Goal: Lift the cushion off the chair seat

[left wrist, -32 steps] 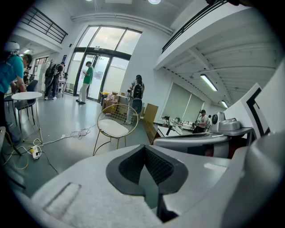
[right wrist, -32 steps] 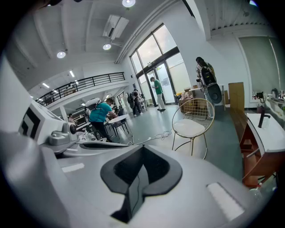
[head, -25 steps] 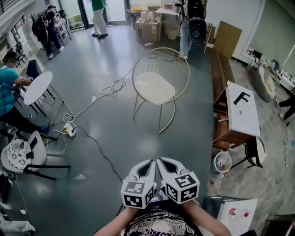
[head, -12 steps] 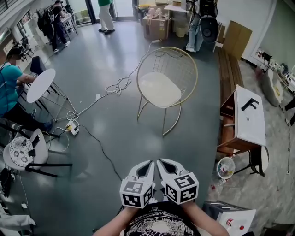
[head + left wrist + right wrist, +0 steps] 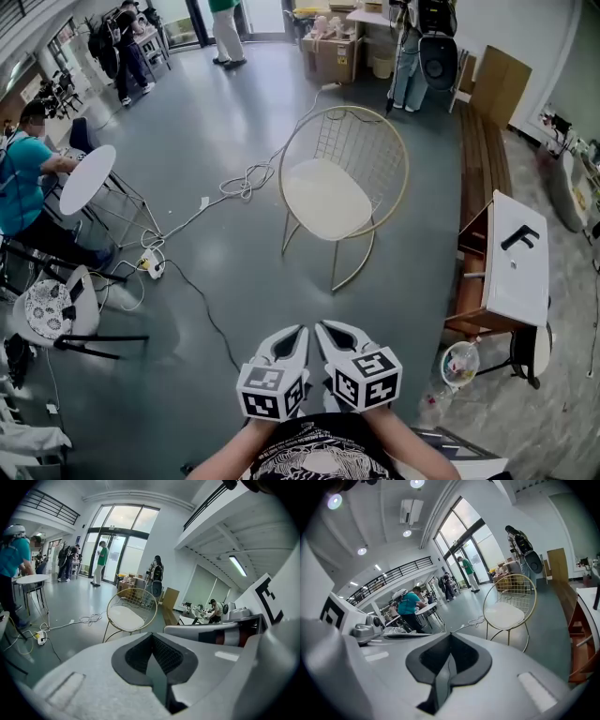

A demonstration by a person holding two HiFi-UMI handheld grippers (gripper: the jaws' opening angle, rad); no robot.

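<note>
Head view records two grippers held side by side low in the frame: the left gripper (image 5: 300, 330) and the right gripper (image 5: 321, 327), each with jaws fully together and nothing between them, as each gripper view confirms. One gold wire chair (image 5: 364, 139) stands well ahead of both. One cream cushion (image 5: 326, 198) lies flat on its seat, untouched. Further count: one round white table (image 5: 87, 178), one white rectangular table (image 5: 520, 258) at right, one patterned-seat chair (image 5: 42, 309) at lower left, and one cable (image 5: 239, 180) running across to one power strip (image 5: 150, 265). One seated person (image 5: 19, 183) in a teal shirt is at the round table; others stand at the far end, number uncertain. Left gripper view adds tall glazed doors (image 5: 112, 550), a strip light (image 5: 238, 566) and a person at a bench (image 5: 213, 607). Right gripper view adds round ceiling lights (image 5: 362, 551) and a mezzanine railing (image 5: 401, 571). The floor (image 5: 216, 122) is smooth, grey and glossy, and the room is a large open hall.
</note>
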